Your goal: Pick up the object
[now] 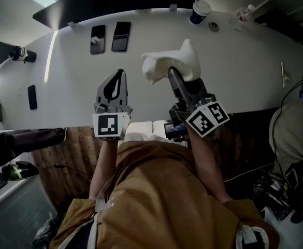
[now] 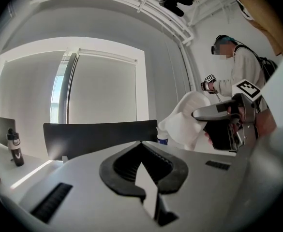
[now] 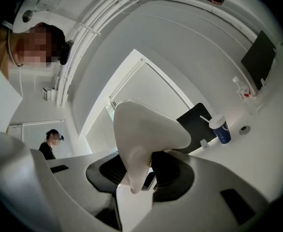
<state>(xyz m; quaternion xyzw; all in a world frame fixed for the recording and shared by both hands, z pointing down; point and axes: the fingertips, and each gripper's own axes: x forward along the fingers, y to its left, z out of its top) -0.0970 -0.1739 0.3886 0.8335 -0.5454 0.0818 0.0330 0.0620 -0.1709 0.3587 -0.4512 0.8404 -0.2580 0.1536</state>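
The object is a white, lumpy, soft-looking piece (image 1: 172, 62). My right gripper (image 1: 176, 77) is shut on its lower part and holds it up above the white table (image 1: 234, 66). In the right gripper view the white piece (image 3: 146, 132) fills the space between the jaws, and my right gripper (image 3: 142, 174) pinches its narrow lower end. My left gripper (image 1: 115, 85) hovers beside it to the left, jaws shut with nothing between them. In the left gripper view my left gripper (image 2: 142, 144) has its tips together, and the white piece (image 2: 185, 122) hangs up to the right.
Two dark phones (image 1: 97, 39) (image 1: 121, 36) lie on the far part of the table. A blue cup with a white lid (image 1: 199, 11) stands at the far edge. A small dark slab (image 1: 32, 97) lies left. Another person (image 2: 238, 76) stands nearby.
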